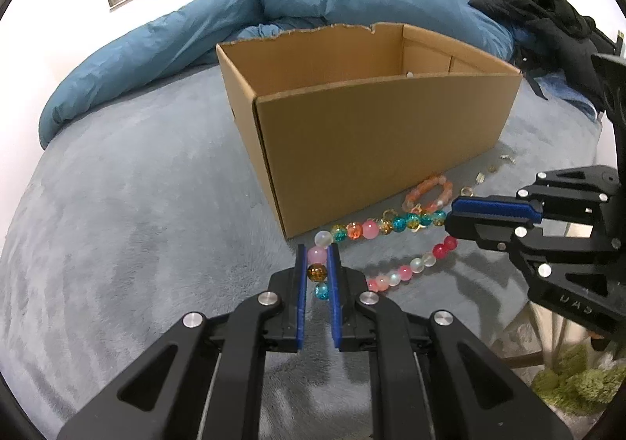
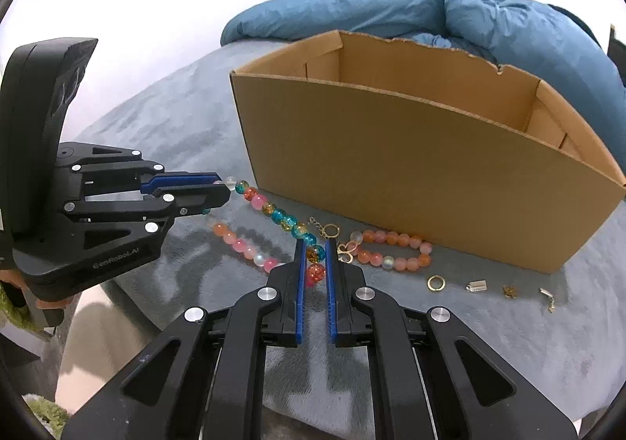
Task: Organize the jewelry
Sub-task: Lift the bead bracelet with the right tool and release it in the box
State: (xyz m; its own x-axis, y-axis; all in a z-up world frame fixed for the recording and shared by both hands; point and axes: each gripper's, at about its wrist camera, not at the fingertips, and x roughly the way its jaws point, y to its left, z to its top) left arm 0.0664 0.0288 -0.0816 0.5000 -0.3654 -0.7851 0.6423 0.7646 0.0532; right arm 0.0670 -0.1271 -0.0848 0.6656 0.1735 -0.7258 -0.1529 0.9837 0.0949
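We are holding the bead necklace [image 1: 375, 228] at both ends, just in front of the near wall of the cardboard box [image 1: 375, 134], on the grey bedcover [image 1: 129, 205]. Our left gripper [image 1: 317, 275] is clenched on an amber bead at one end, and our right gripper [image 2: 314, 264] is pinching a teal-and-amber bead at the other, so the strand is running between them and looping down onto the cover.

To do this well, we judge we should be lifting both ends together and evenly, keeping the strand slack enough not to strain the cord, raising it clear of the box's near rim, then lowering it inside before letting go. The round glass beads are likely to roll out of a light pinch, so a firm hold matters. We should also be watching that the drooping loop does not drag the orange bracelet [image 2: 395, 250] lying just beside it.

The left wrist view is showing us the inside of the box, with one small pale thing at its far corner, and dark clothing [image 1: 540, 13] at the far right. The right wrist view is showing what the left barely resolves: a gold ring [image 2: 436, 282], a heart charm [image 2: 346, 250], a chain with a hoop [image 2: 326, 228] and small clasps [image 2: 508, 289] to the right.
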